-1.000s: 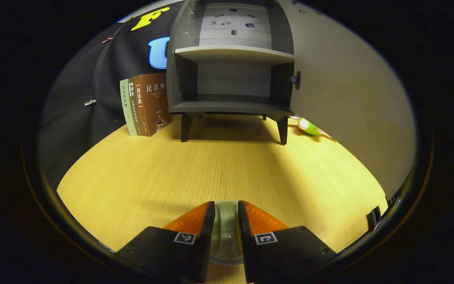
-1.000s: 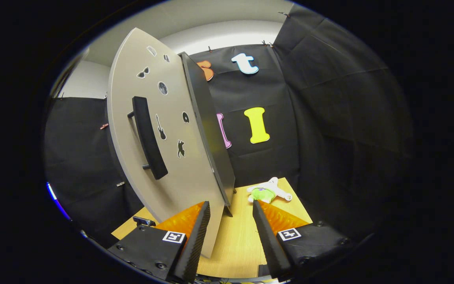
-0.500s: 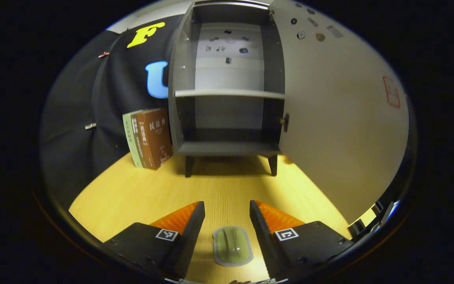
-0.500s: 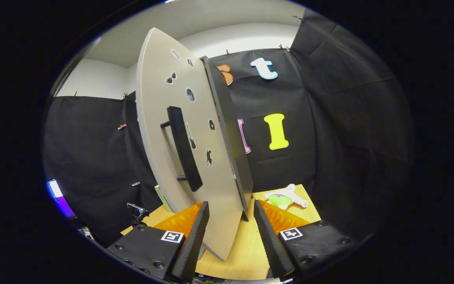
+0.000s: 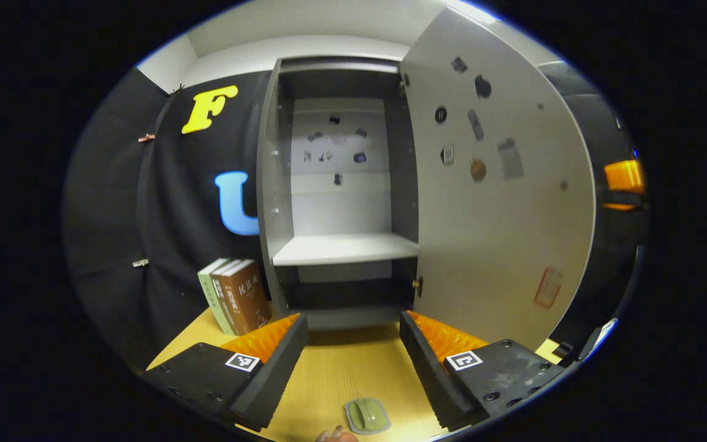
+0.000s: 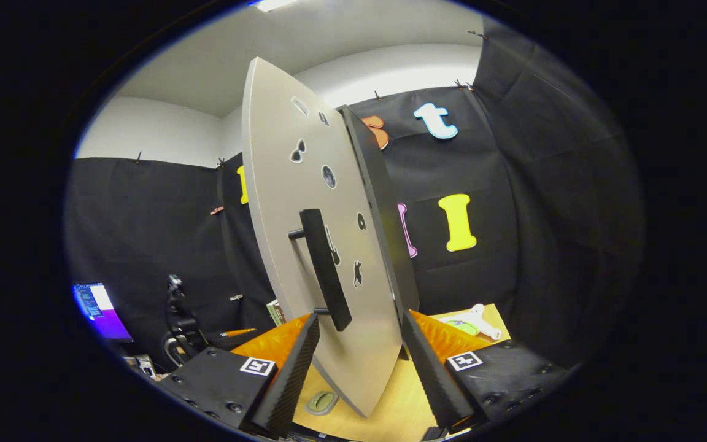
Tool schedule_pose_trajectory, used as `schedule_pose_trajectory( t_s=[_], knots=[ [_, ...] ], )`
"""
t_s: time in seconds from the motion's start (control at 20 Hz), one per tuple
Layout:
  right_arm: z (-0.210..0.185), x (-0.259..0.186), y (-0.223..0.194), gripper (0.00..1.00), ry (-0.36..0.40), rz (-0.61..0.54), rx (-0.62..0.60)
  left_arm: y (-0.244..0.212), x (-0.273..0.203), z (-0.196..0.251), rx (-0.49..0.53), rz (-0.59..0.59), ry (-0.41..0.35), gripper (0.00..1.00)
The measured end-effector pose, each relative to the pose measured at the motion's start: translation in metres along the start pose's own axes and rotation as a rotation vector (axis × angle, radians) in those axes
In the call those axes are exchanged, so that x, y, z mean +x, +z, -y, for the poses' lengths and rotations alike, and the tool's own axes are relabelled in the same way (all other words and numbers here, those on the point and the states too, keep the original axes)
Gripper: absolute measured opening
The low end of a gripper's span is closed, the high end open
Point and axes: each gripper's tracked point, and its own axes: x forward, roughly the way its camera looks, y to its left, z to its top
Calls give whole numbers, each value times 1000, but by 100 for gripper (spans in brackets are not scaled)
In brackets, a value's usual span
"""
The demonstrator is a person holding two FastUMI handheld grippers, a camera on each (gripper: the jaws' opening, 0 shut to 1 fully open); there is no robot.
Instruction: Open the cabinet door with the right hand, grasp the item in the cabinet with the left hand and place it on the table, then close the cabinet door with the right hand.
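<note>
Item [image 5: 366,416] is now lying free on the worktop [image 5: 341,374] between and just below the spread fingers of the left tool [image 5: 353,362], which was pinching it a second ago and is lifting away, so placing looks done and only closing the door is left. Right tool [image 6: 358,362] is hanging spread, straddling the lower edge of the open cabinet door [image 6: 310,245] without pinching it. Counting: one item, one cabinet [image 5: 341,184], one door, one handle [image 6: 326,270], three books [image 5: 234,294], one toy [image 6: 470,322].
</note>
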Motion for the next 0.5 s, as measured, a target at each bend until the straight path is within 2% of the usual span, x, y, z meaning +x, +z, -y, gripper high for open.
schedule_pose_trajectory(
  t_s=[0.1, 0.15, 0.2, 0.3, 0.35, 0.4, 0.5],
  knots=[
    [-4, 5, 4, 89, 40, 17, -30, 31, -13, -4, -4, 44, 5, 94],
    [-8, 8, 5, 100, 65, 20, -35, 44, -20, -5, -8, 57, 7, 94],
    [-12, 9, 6, 100, 92, 21, -39, 54, -28, -5, -10, 65, 9, 94],
    [-16, 12, 10, 92, 134, 28, -42, 71, -43, -8, -17, 83, 17, 94],
    [-19, 13, 10, 92, 151, 28, -44, 77, -49, -10, -21, 90, 24, 94],
    [-18, 13, 13, 98, 157, 36, -45, 80, -57, -12, -26, 92, 34, 94],
    [-23, 14, 15, 100, 185, 45, -34, 85, -68, -17, -44, 96, 55, 94]
  ],
)
